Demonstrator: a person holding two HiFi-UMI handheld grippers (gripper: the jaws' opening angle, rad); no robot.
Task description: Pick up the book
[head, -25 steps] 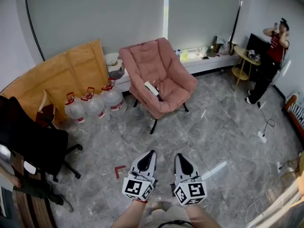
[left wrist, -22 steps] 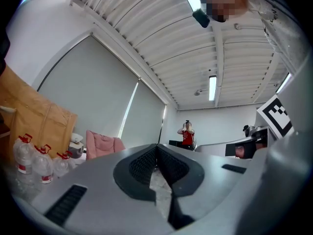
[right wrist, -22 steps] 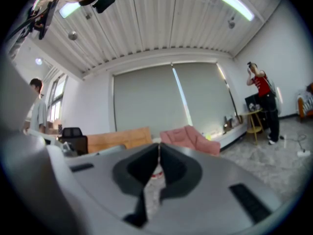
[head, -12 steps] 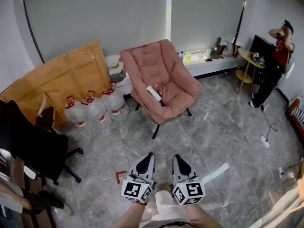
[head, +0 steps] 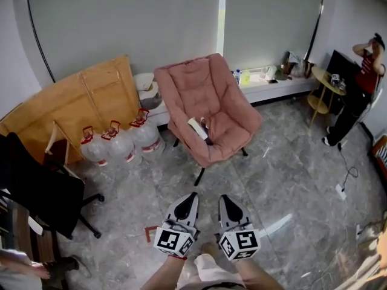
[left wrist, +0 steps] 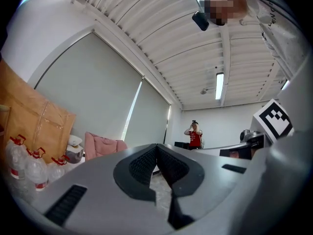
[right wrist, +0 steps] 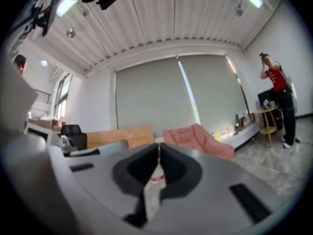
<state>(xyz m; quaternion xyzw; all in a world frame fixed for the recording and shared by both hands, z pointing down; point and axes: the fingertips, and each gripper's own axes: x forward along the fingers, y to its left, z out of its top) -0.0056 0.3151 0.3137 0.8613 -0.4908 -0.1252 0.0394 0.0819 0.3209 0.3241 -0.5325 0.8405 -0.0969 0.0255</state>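
Holding both claws low in front of you, you have the left claw [head: 191,196] and the right claw [head: 222,199] side by side over the grey marble floor [head: 272,168]. Each has its jaws pressed together on nothing. The book [head: 198,128] lies on the seat of the pink chair [head: 208,95], well ahead of the tips. Bare floor runs open between you and the chair's front legs. Left of that lane, three water jugs [head: 121,145] stand against leaning brown boards [head: 72,104], with a black office chair [head: 36,189] nearer you. To the right, a cable and power strip [head: 341,190] lie on the floor near a person in red [head: 367,76] beside a round side table [head: 323,76]. A red corner mark [head: 151,231] sits just left of the left claw. The jugs' labels are too small to read.
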